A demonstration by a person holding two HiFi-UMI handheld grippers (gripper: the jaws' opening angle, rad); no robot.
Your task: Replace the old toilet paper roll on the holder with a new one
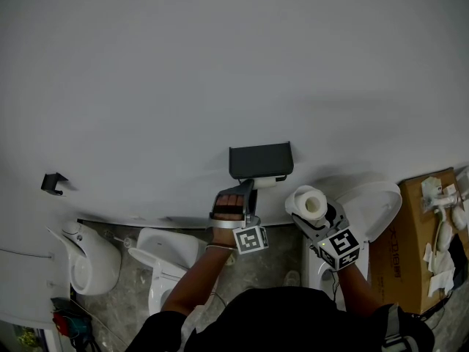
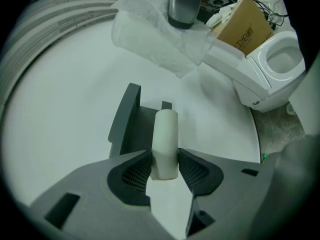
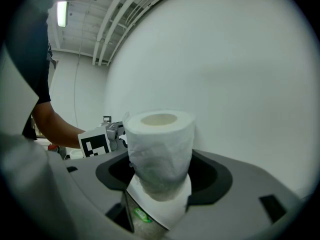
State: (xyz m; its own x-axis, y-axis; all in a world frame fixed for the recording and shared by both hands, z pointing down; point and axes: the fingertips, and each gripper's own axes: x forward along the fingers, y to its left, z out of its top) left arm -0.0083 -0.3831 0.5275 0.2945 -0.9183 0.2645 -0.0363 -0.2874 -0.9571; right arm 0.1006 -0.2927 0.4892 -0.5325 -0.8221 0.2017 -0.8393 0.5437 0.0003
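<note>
A dark grey holder [image 1: 260,160] is fixed to the white wall. On it sits the old roll [image 2: 165,139], a thin pale tube that stands out from the holder [image 2: 131,126]. My left gripper [image 2: 165,170] reaches up under the holder and is shut on the tube's near end, with both pads touching it. In the head view the left gripper [image 1: 245,188] sits just below the holder's left part. My right gripper [image 3: 160,184] is shut on a full white new roll [image 3: 160,149], held upright to the right of the holder. The new roll [image 1: 308,202] also shows there.
A white toilet [image 1: 377,204] and a cardboard box [image 1: 410,233] with white items stand at the right. Another toilet [image 1: 165,259] and a white fixture [image 1: 91,259] are at the lower left. A small black hook [image 1: 53,182] is on the wall.
</note>
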